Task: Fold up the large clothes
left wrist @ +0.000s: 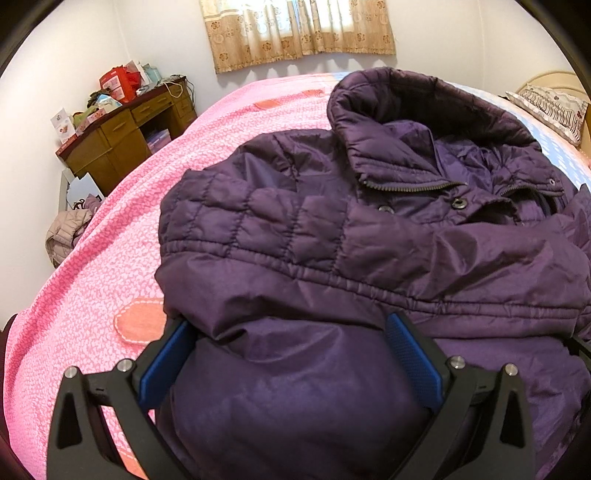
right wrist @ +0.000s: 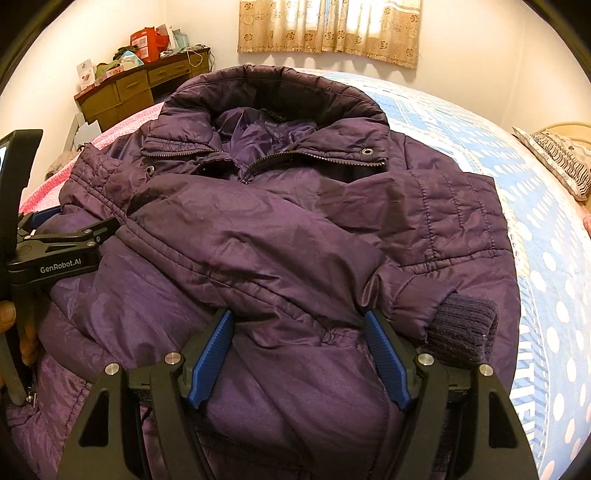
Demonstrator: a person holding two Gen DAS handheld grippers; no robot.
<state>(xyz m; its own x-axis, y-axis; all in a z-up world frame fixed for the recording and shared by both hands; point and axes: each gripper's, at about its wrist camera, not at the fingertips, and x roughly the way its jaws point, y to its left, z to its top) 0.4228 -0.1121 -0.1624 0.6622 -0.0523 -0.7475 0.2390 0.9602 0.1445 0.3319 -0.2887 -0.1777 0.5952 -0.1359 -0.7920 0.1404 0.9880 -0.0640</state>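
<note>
Both hand-held grippers, apparently spread, rest on purple jacket [right wrist: 258, 229].

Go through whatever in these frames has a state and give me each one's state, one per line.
Jacket: flat on the bed, sleeves folded across the front, zipper open at the collar.
Hood: spread open, lining up.
Left tongs: open, fabric between the fingers.
Right tongs: open, fabric between the fingers.
Curtains: drawn shut.

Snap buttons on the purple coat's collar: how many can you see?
3. In the right wrist view, one snap sits on the collar flap right of the zipper, one on the left. The left wrist view shows another. More may be hidden in folds.
</note>
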